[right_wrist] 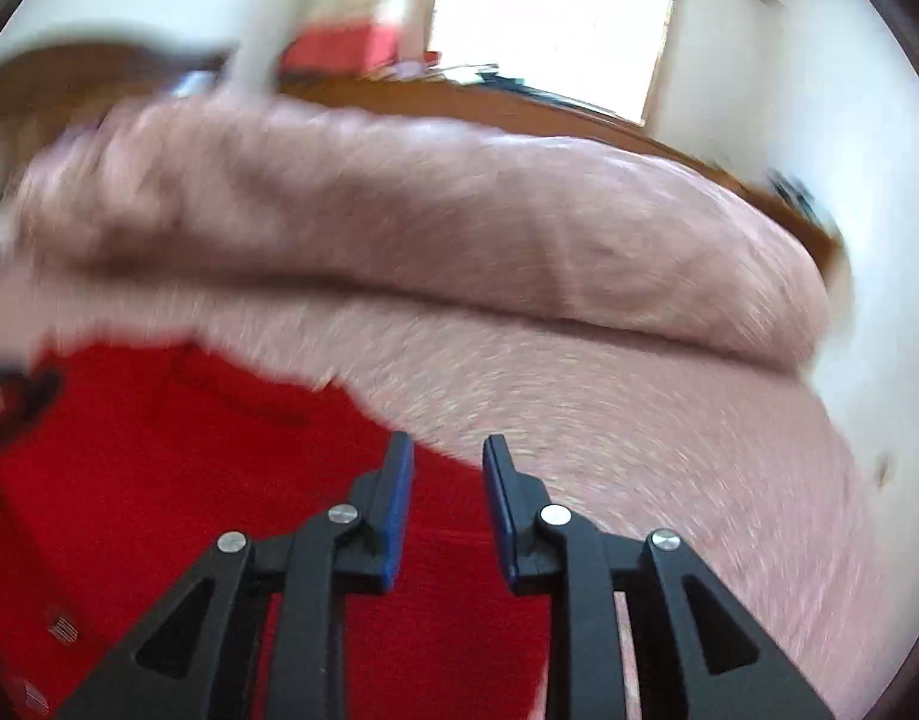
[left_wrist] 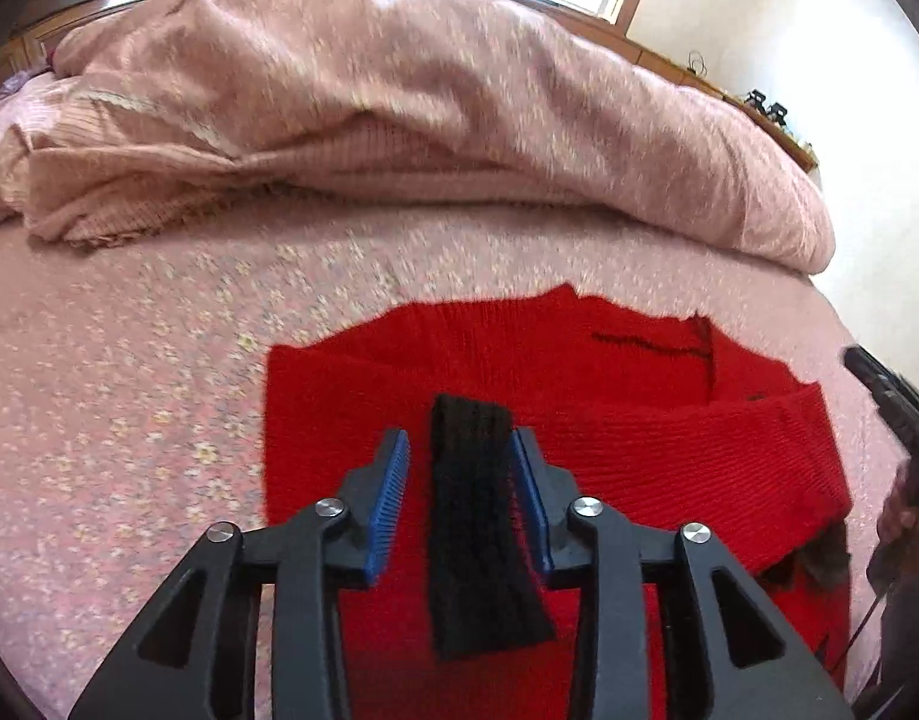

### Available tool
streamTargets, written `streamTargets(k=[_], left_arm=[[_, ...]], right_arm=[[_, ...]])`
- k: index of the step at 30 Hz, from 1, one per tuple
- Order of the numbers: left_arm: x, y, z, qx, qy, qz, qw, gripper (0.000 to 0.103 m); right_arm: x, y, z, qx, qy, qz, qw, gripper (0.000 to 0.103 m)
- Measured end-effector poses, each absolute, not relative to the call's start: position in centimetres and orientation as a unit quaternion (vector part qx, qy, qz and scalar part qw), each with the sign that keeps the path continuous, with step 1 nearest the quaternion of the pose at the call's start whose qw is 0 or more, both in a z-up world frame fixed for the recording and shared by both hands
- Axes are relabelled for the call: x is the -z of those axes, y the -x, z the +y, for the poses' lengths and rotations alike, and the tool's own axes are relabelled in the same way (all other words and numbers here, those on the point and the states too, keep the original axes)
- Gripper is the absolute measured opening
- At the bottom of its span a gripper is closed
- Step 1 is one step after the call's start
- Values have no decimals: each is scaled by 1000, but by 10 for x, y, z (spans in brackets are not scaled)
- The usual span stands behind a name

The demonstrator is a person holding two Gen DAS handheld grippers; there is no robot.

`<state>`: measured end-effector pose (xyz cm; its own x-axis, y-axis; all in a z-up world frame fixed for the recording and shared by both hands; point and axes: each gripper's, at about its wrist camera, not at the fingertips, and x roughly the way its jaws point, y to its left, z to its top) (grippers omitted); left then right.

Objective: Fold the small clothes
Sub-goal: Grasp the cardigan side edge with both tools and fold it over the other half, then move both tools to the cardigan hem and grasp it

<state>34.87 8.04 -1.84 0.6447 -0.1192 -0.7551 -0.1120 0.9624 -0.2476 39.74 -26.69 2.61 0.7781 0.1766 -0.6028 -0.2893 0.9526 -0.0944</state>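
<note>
A red knit sweater (left_wrist: 579,420) lies partly folded on the pink bed sheet (left_wrist: 129,390). A black ribbed cuff (left_wrist: 471,516) lies on it, between the fingers of my left gripper (left_wrist: 462,450), which is open just above the sweater. The jaws stand apart on either side of the cuff without pinching it. In the blurred right wrist view my right gripper (right_wrist: 447,456) is open and empty over the sweater's right edge (right_wrist: 189,510). Part of the right gripper shows at the far right of the left wrist view (left_wrist: 891,408).
A bunched pink quilt (left_wrist: 429,120) lies across the bed beyond the sweater; it also shows in the right wrist view (right_wrist: 429,210). A wooden bed frame (left_wrist: 729,96) and a window (right_wrist: 549,18) stand behind. The bed's right edge (left_wrist: 843,324) is close to the sweater.
</note>
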Motion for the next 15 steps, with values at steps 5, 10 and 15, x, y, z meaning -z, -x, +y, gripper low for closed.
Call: streamTargets(k=[5, 10, 15], left_arm=[[0, -319, 92, 5, 162, 405, 900, 31], [4, -269, 93, 24, 143, 411, 900, 39], [25, -209, 105, 0, 141, 433, 890, 42]], right_arm=[[-39, -361, -331, -106, -93, 322, 936, 25], [-31, -306, -342, -101, -98, 334, 932, 25], [-9, -250, -353, -125, -94, 356, 921, 26]])
